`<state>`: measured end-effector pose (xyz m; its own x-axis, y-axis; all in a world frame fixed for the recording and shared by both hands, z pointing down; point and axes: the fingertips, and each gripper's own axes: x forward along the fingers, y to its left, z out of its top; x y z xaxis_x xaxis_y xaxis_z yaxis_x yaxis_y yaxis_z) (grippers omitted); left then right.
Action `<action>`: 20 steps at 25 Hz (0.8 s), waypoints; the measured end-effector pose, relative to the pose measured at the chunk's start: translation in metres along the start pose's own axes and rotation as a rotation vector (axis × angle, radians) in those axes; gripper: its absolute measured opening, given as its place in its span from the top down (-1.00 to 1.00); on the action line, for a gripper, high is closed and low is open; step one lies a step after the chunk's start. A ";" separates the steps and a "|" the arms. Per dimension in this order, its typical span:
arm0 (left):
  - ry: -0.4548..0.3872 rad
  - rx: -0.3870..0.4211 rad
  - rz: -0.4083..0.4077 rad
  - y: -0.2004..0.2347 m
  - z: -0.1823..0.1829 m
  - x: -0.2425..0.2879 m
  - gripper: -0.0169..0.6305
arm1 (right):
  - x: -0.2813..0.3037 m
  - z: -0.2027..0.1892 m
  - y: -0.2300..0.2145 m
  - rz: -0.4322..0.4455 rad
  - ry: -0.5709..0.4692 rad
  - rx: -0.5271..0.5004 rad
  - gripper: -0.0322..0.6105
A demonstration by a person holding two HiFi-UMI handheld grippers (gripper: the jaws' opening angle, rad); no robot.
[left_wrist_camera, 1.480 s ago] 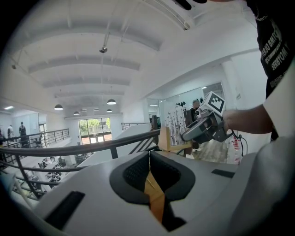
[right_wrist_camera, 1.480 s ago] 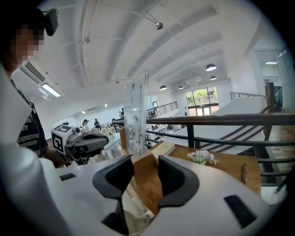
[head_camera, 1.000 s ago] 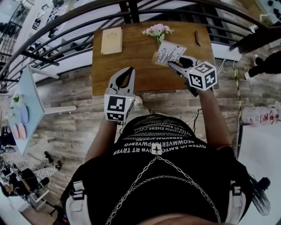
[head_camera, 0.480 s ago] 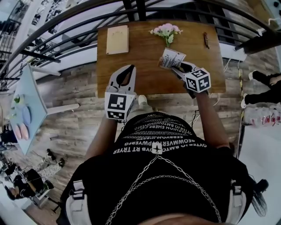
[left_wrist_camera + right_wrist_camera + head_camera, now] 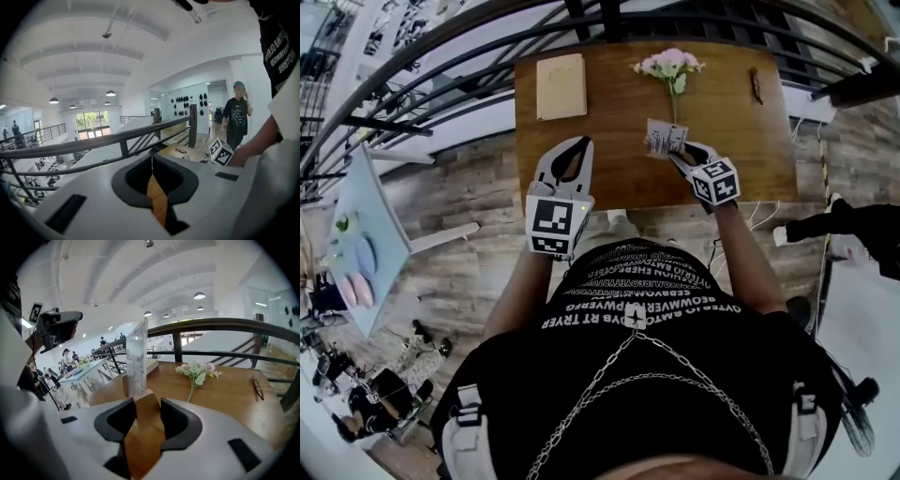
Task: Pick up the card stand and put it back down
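R gripper (image 5: 682, 155) has the card stand (image 5: 664, 138): its fingers (image 5: 176, 420) sit partway closed, clamped on the stand's wooden base, w/ the clear card panel upright just beyond the tips. In the right gripper view the panel (image 5: 137, 357) is seen nearly edge-on, a printed sheet inside. The stand is over the table (image 5: 609, 178), right of centre, just near of the flower stem; can't tell whether the base touches the wood.

L gripper (image 5: 580, 143) is over the table's near edge, left of centre, well apart from the stand. Its fingers (image 5: 187, 180) are narrow, tips meeting, nothing between them but the table seen through the gap.

Also on the table:
- Pink-and-white flower sprig (image 5: 670, 64) at the far edge, stem pointing toward the stand.
- Tan pad (image 5: 562, 86) at far left.
- Small dark item (image 5: 756, 84) at far right, too small to ID.

A dark curved railing (image 5: 441, 56) runs behind the table's far side.
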<state>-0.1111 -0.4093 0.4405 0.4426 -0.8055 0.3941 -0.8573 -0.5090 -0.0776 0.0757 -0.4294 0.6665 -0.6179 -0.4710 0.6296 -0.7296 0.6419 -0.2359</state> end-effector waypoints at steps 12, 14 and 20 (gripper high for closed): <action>0.064 -0.026 -0.006 0.034 -0.026 0.009 0.86 | 0.061 -0.057 -0.018 -0.035 0.126 0.072 0.36; 0.069 -0.028 0.000 0.041 -0.029 0.009 0.86 | 0.069 -0.064 -0.020 -0.039 0.142 0.078 0.36; 0.082 -0.036 0.009 0.051 -0.037 0.008 0.86 | 0.083 -0.071 -0.022 -0.039 0.116 0.003 0.36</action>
<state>-0.1605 -0.4305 0.4739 0.4128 -0.7816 0.4677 -0.8708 -0.4891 -0.0487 0.0610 -0.4397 0.7765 -0.5513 -0.4219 0.7198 -0.7532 0.6227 -0.2119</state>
